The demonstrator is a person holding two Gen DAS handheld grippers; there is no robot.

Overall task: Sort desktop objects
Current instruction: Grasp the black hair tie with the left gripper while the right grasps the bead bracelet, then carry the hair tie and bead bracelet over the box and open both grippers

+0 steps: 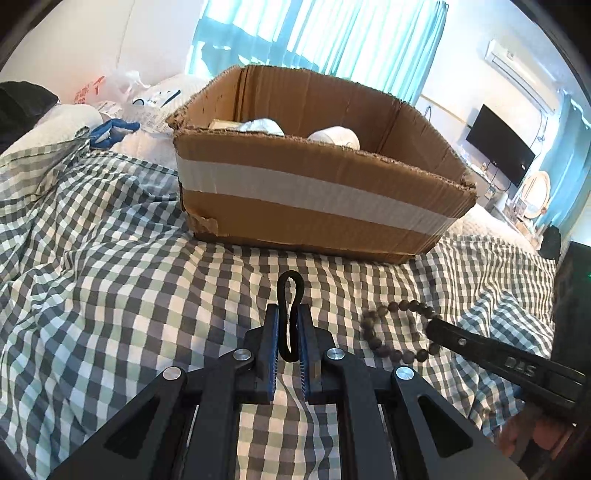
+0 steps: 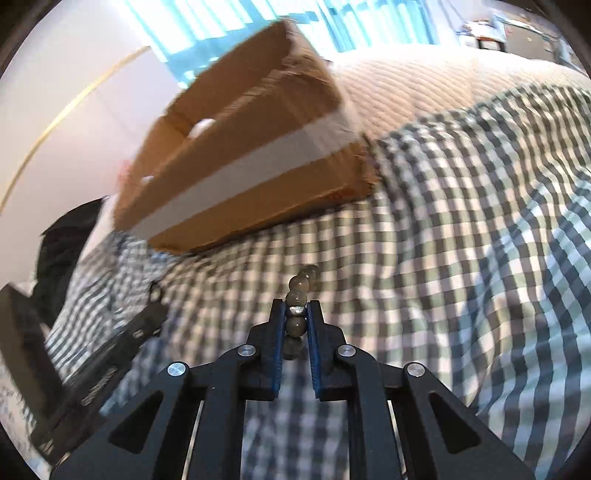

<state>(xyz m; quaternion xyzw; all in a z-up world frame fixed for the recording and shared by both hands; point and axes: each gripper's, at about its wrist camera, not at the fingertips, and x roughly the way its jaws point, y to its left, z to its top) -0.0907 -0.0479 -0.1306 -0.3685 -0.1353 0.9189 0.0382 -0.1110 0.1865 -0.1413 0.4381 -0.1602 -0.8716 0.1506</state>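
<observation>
Currently, nearest in the left wrist view, the left gripper (image 1: 290,332) is clamped narrow on a black loop (image 1: 290,295) of thin band, whose rounded end sticks out past the fingertips. It is held above the green-and-white checked bedspread (image 1: 110,295). Just to the right, a brown bead bracelet (image 1: 399,332) is seen with the right gripper (image 1: 434,325) pinched on its far right side; part of the ring appears to rest on the cloth, though contact cannot be confirmed.

In the right wrist view the same right gripper (image 2: 297,314) is seen closed on the bead bracelet (image 2: 297,295): several beads are caught between the blue pads (image 2: 279,332), more stand out beyond the tips. The view is blurred.

Further back, nothing is seen between either tool and the cardboard box (image 1: 321,199), which sits open on the bedspread with a pale tape band across its near wall. White rolled items (image 1: 336,136) are seen inside. Left of the box, a blue object (image 1: 110,131) and plastic bags (image 1: 122,88) lie on white bedding. Beyond are turquoise curtains (image 1: 332,33) and a dark screen (image 1: 498,144)
</observation>
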